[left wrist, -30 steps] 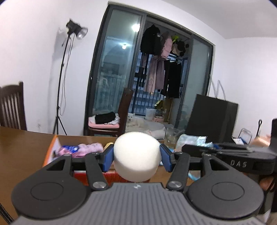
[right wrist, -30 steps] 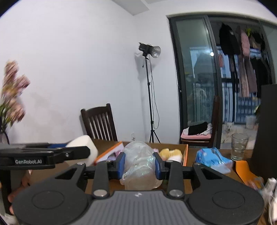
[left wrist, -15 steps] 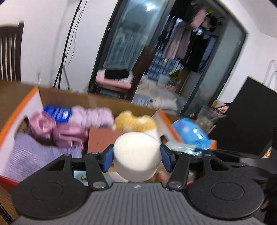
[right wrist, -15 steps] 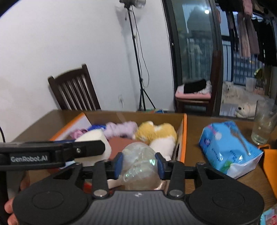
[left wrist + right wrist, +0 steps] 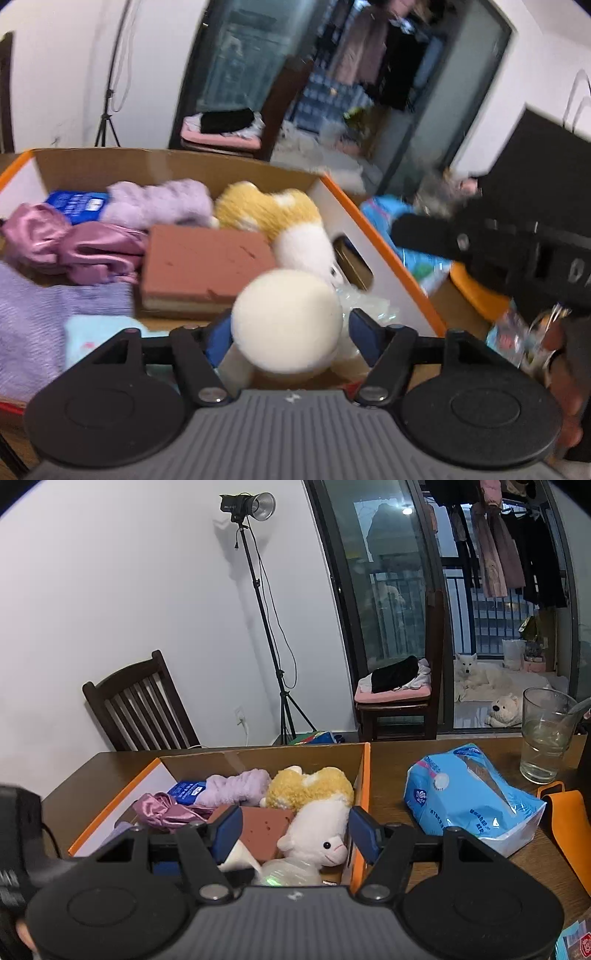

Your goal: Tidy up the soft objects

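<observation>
A cardboard box (image 5: 364, 775) is sitting on the table (image 5: 399, 753), toward its left part in the right wrist view. Inside it, a plush dog (image 5: 308, 786) is lying against the right wall, with a plush lamb (image 5: 317, 836) resting in front of it. A foam block (image 5: 264, 829) is lying left of the lamb, a satin scrunchie (image 5: 166, 810) further left, and a fuzzy headband (image 5: 236, 788) behind them. To the right of the box, a tissue pack (image 5: 469, 797) is lying on the table, and a drinking glass (image 5: 545, 734) is standing behind and right of it. A chair (image 5: 140, 705) is standing behind the table's left end.
</observation>
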